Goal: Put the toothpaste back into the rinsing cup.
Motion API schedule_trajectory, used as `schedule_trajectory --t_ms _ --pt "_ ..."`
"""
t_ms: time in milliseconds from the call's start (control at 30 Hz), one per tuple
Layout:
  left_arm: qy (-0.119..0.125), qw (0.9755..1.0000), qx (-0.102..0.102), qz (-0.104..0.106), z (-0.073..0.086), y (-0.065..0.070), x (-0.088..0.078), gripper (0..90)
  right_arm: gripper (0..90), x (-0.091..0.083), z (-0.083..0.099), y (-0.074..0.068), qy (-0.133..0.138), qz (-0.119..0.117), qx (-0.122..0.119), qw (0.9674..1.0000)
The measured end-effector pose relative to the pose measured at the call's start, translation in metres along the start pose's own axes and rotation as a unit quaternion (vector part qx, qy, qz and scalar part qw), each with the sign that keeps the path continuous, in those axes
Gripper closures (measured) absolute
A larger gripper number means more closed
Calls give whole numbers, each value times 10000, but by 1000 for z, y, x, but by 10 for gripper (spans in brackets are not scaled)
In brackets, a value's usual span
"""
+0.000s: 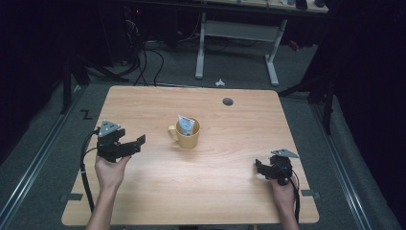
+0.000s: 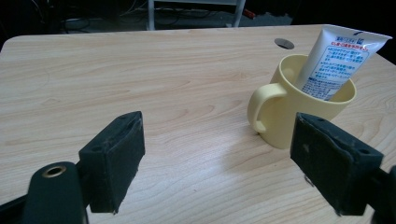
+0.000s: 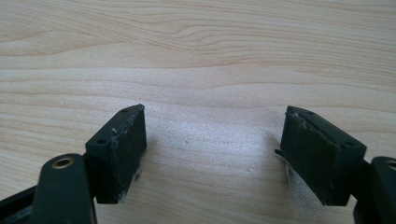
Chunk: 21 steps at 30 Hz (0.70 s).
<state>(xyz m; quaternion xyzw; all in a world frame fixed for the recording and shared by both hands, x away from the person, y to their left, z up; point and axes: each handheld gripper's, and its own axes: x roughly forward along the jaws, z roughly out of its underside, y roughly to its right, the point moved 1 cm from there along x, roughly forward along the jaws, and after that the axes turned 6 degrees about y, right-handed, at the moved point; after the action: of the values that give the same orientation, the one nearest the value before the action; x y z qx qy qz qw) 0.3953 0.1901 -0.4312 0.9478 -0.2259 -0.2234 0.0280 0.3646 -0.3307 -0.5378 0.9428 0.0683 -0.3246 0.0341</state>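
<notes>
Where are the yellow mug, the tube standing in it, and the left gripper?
yellow mug (image 2: 285,123), left gripper view, its outer wall.
tube (image 2: 334,60), left gripper view, its printed face.
left gripper (image 1: 142,140), high view, between its fingertips.

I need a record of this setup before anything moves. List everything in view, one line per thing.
mug: one, yellow, near the middle of the table, handle turned toward the person's left
tube: one, white with blue print, standing tilted inside the mug
table: one, light wood, with a round grey hole near its far edge
desk frame: one, white legs, on the floor beyond the table
cables: several, black, on the floor at far left
left gripper: one, black, jaws open, held above the table left of the mug, pointed toward it
right gripper: one, black, jaws open, low over the table's right near part
hands: two, one on each gripper, the left hand and the right hand
</notes>
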Motion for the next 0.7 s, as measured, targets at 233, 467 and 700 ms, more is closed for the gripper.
schedule_trajectory --t_ms 233,467,700 --pt "42 10000 -40 -34 3 -3 -6 185 228 0 0 0 0 1 0 10000" --pt "75 9999 -61 -40 8 -7 -9 197 228 0 0 0 1 -7 -26 10000" --pt "35 9999 -153 -63 19 -11 -8 199 227 0 0 0 -3 -3 -7 10000"
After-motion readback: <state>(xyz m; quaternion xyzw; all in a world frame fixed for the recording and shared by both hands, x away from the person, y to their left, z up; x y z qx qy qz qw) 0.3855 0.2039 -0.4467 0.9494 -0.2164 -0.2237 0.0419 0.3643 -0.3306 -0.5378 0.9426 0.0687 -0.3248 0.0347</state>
